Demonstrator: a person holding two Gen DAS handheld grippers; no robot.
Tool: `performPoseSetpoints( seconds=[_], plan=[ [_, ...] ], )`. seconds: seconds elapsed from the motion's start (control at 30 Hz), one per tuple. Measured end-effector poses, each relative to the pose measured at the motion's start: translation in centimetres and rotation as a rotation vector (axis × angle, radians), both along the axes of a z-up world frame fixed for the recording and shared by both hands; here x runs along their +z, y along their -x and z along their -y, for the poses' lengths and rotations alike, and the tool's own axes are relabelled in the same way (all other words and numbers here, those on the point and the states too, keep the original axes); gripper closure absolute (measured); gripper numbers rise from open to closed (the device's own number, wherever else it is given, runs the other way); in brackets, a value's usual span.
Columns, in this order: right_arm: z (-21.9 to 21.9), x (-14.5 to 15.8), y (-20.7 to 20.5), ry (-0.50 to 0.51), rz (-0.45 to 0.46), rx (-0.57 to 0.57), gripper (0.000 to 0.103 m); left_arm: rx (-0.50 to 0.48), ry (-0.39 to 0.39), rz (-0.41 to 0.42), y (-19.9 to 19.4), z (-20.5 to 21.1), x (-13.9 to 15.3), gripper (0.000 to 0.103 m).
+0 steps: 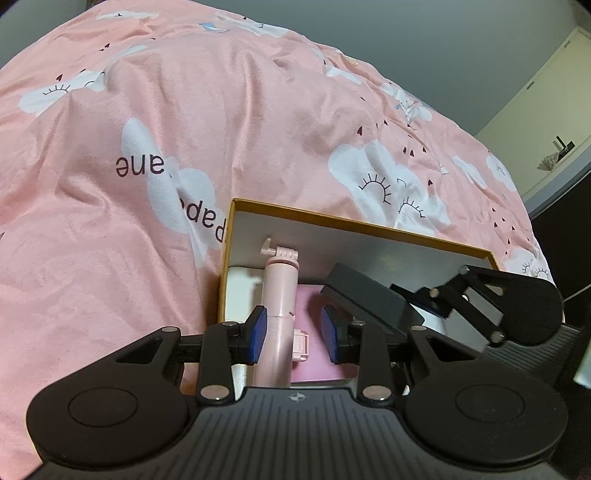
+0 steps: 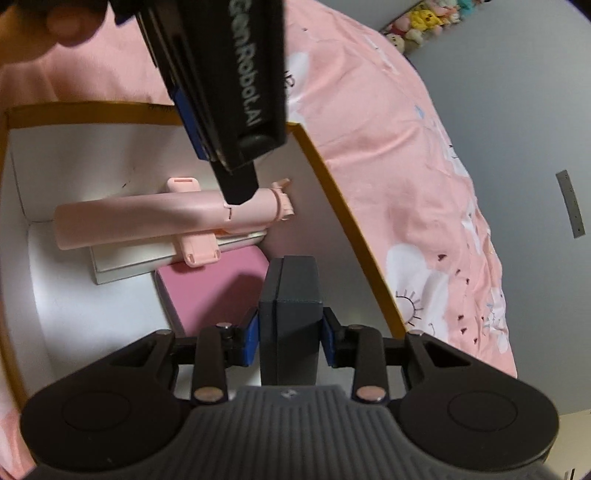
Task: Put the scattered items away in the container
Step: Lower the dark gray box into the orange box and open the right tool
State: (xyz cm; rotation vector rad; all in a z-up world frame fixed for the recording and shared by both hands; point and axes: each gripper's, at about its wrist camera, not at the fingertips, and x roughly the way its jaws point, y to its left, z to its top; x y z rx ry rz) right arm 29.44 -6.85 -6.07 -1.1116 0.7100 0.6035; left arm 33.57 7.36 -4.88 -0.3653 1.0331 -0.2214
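Observation:
An open cardboard container [image 1: 354, 223] with orange rims and white walls [image 2: 343, 206] sits on the bed. A pink selfie stick [image 1: 282, 288] lies in it across a white box [image 2: 125, 264], next to a pink box [image 2: 214, 284]. My left gripper [image 1: 293, 314] straddles the stick [image 2: 147, 214]. Its left pad is against the stick and its right pad stands clear, so it is open. My right gripper [image 2: 290, 325] is shut on a dark grey box [image 2: 291, 295], held over the container's right side above the pink box. That gripper [image 1: 424, 299] and its box [image 1: 365, 295] also show in the left wrist view.
The container rests on a rumpled pink quilt with a cloud print [image 1: 184, 110]. A hand [image 2: 62, 26] holds the left gripper from above. A pale cabinet [image 1: 546, 92] stands beyond the bed, and plush toys [image 2: 424, 18] line a far edge.

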Motion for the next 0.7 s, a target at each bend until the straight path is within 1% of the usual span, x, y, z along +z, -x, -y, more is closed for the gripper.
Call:
performPoseSetpoints(
  seconds=[0.07, 0.17, 0.37, 0.47, 0.57, 0.7],
  plan=[
    [-0.4, -0.5, -0.3, 0.020, 0.012, 0.014, 0.066, 0.001, 0.003, -0.001, 0.0, -0.1, 0.0, 0.067],
    [-0.6, -0.6, -0.6, 0.018, 0.009, 0.031, 0.065, 0.001, 0.004, -0.001, 0.0, -0.1, -0.1, 0.067],
    [-0.7, -0.1, -0.5, -0.026, -0.088, 0.077, 0.060, 0.002, 0.014, -0.001, 0.0, -0.2, 0.0, 0.067],
    [-0.4, -0.4, -0.7, -0.032, -0.117, 0.084, 0.060, 0.005, 0.017, 0.000, 0.2, -0.3, 0.1, 0.067],
    [0.3, 0.1, -1.1, -0.079, -0.144, 0.078, 0.053, 0.011, 0.020, -0.004, 0.2, -0.4, 0.1, 0.067],
    [1.8, 1.4, -2.1, -0.137, -0.186, 0.035, 0.045, 0.012, 0.020, -0.006, 0.2, -0.4, 0.0, 0.067]
  ],
)
